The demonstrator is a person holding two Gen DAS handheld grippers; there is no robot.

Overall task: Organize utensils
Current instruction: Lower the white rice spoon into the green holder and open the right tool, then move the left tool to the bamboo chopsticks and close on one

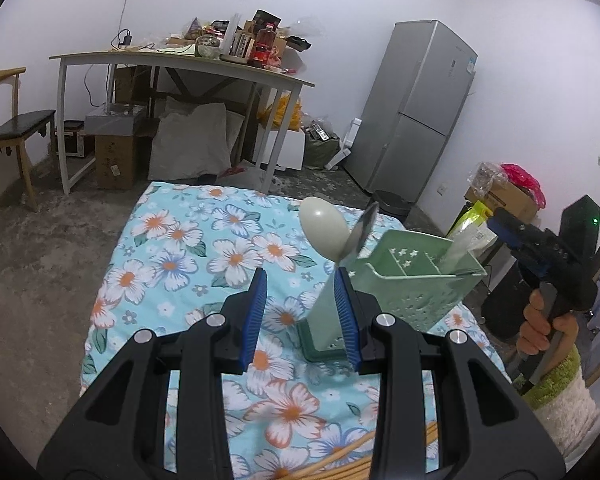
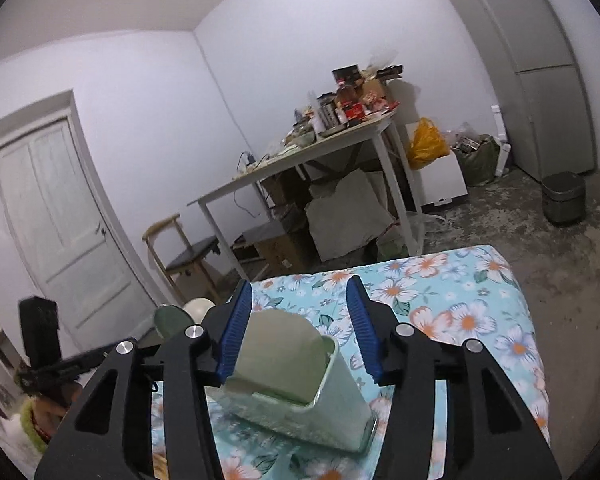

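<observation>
A green utensil caddy (image 1: 410,280) stands on the floral cloth (image 1: 172,264). A pale spoon (image 1: 324,236) and a flat grey utensil (image 1: 362,226) stick up beside its left side. My left gripper (image 1: 302,312) is open, close to the caddy's left wall, with nothing in it. Wooden chopsticks (image 1: 356,460) lie under it at the bottom edge. My right gripper (image 2: 300,326) is open above the caddy (image 2: 324,400), whose mouth holds a pale flat utensil (image 2: 280,348). The right gripper also shows in the left wrist view (image 1: 500,224), right of the caddy.
Behind the cloth-covered surface are a cluttered white table (image 1: 172,60), a wooden chair (image 1: 12,128), a grey fridge (image 1: 416,108) and a dark bin (image 2: 562,198). A white door (image 2: 56,216) is at the left in the right wrist view. Boxes and bags lie on the floor.
</observation>
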